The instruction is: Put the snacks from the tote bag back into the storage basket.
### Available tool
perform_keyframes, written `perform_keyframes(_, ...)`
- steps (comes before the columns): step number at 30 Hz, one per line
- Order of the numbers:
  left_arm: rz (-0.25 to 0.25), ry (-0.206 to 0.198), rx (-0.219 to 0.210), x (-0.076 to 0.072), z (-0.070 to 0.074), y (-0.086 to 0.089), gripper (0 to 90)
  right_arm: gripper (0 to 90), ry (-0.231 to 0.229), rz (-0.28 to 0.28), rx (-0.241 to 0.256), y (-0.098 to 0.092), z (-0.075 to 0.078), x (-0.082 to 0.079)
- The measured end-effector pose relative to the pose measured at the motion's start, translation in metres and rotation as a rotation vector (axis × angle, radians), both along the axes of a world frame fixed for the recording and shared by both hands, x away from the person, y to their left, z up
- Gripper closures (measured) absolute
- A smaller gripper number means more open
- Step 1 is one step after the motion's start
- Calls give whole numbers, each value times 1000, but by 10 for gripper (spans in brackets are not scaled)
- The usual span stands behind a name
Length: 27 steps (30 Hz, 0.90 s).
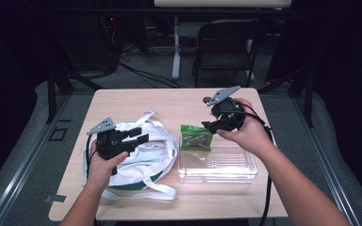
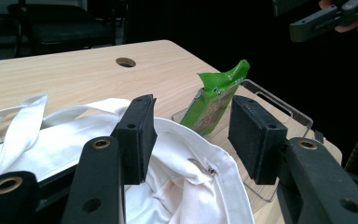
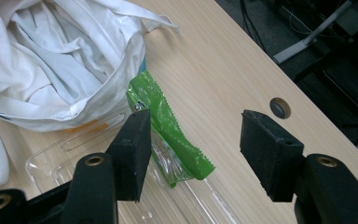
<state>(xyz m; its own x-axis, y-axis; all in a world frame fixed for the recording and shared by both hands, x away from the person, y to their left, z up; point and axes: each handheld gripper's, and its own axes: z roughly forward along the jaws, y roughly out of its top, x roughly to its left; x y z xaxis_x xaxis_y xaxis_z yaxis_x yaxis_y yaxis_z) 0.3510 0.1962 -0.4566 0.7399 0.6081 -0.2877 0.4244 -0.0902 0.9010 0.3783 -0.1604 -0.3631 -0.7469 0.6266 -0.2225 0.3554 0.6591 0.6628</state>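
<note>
On the table (image 1: pixel 136 99): cloth bag (image 1: pixel 143 155) at left, clear tray (image 1: pixel 219 165) just right of it, snack packet (image 1: pixel 196 137) propped against the tray's far edge, folding chair (image 1: pixel 226 44) beyond

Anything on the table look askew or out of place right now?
The green packet isn't lying flat: it leans propped on the far edge of the clear tray, partly over the rim. The white bag lies crumpled, straps loose. Nothing spilled or damaged.
</note>
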Motion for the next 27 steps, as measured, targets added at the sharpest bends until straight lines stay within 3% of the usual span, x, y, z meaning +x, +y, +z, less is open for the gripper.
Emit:
perform_keyframes(6, 1, 0, -1, 0, 0, 0, 506, 428, -11, -24, 40, -13, -5, -11)
perform_keyframes(9, 3, -1, -3, 0, 0, 0, 506, 434, 5, -58, 97, -18, -7, -21)
perform_keyframes(20, 4, 4, -2, 1, 0, 0, 505, 454, -13, -135, 129, -30, -25, -49)
perform_keyframes(23, 7, 5, -2, 1, -1, 0, 505, 464, 7, -137, 155, -35, -31, -57)
perform_keyframes(27, 5, 4, 0, 1, -1, 0, 505, 478, -3, -168, 179, -45, -39, -68)
